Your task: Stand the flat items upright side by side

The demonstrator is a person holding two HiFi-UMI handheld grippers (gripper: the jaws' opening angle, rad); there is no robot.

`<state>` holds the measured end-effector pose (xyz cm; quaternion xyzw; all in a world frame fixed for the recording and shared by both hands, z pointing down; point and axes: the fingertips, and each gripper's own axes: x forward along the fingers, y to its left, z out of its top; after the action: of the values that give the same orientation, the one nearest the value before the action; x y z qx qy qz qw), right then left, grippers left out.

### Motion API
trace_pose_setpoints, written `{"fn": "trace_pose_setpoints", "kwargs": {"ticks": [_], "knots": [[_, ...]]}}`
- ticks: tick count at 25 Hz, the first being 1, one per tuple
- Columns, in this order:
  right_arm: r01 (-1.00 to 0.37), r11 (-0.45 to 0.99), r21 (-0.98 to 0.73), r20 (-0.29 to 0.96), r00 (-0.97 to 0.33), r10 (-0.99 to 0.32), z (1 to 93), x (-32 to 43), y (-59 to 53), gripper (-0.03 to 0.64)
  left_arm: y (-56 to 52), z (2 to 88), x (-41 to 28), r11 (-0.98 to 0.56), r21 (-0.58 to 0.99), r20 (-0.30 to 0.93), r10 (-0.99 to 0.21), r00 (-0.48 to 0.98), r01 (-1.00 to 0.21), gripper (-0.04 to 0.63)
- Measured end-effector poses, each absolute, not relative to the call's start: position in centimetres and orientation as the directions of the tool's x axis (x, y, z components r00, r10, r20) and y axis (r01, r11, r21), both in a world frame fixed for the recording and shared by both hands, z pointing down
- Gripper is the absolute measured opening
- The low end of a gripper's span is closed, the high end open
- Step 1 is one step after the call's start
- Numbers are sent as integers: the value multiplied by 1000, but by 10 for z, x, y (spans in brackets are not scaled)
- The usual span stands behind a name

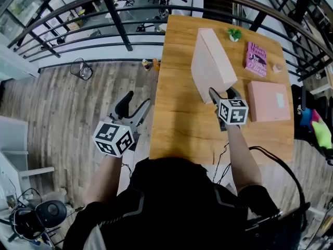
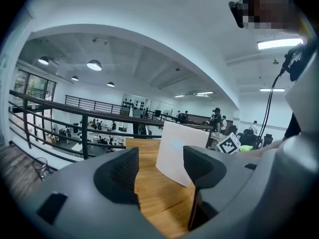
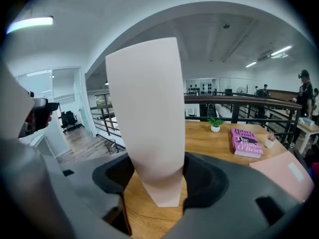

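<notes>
Head view: the table (image 1: 177,119) carries three flat items: one pale box (image 1: 210,61) upright mid-table, one pink box (image 1: 268,101) and one book (image 1: 256,59) lying along the right edge. Left gripper view: the left gripper (image 2: 159,168) gapes, empty. Right gripper view: the right gripper (image 3: 159,176) clamps the pale box.

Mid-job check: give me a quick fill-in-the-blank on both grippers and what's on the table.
1. The jaws of the left gripper stand ____, with nothing between them.
2. The right gripper is clamped on the tall pale box, while the other pink box lies ____ on the table.
3. The potted plant stands at the table's ____ edge, near the pink book.
Missing words: open; flat; far.
</notes>
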<state>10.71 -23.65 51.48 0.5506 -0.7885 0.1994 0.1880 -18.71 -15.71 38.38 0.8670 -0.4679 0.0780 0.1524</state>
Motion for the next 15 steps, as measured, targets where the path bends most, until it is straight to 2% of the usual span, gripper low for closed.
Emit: {"fn": "trace_pose_setpoints", "kwargs": {"ticks": [15], "knots": [[-964, 230, -134, 544, -265, -796, 512, 14, -264, 301, -176, 378, -258, -497, 135, 254, -819, 514, -857, 293]]}}
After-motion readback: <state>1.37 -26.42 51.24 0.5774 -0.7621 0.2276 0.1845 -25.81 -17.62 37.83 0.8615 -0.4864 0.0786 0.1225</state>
